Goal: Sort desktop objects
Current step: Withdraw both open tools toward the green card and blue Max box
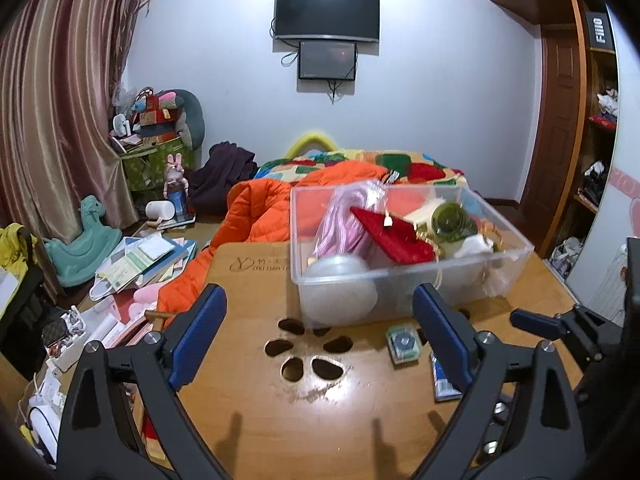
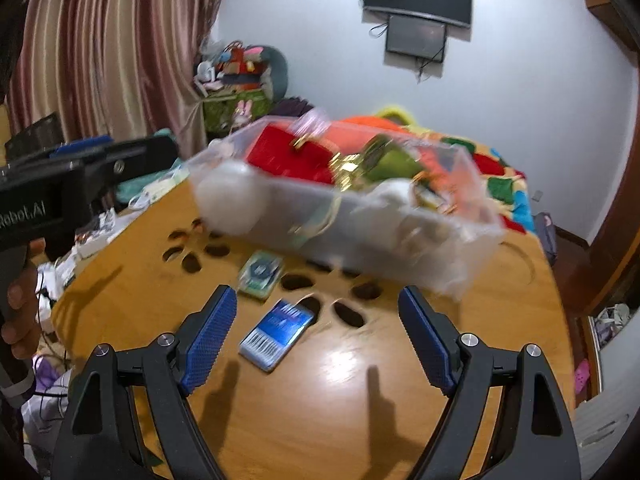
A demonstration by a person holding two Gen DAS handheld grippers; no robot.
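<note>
Both grippers, left and right, hover with jaws wide open and empty, since the blue pack and green case at center frame lie on the counter, not in the bin.

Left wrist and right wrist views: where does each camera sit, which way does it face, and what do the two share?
Left wrist: rides on the left claw, facing forward over the wooden table toward the clear bin and wall TV; its own open fingers and the right claw's tip show.
Right wrist: rides on the right claw, angled left across the table at the blurred bin; the left claw's body and the hand holding it show.
Shared: bin, green packet, blue packet, TV.
</note>
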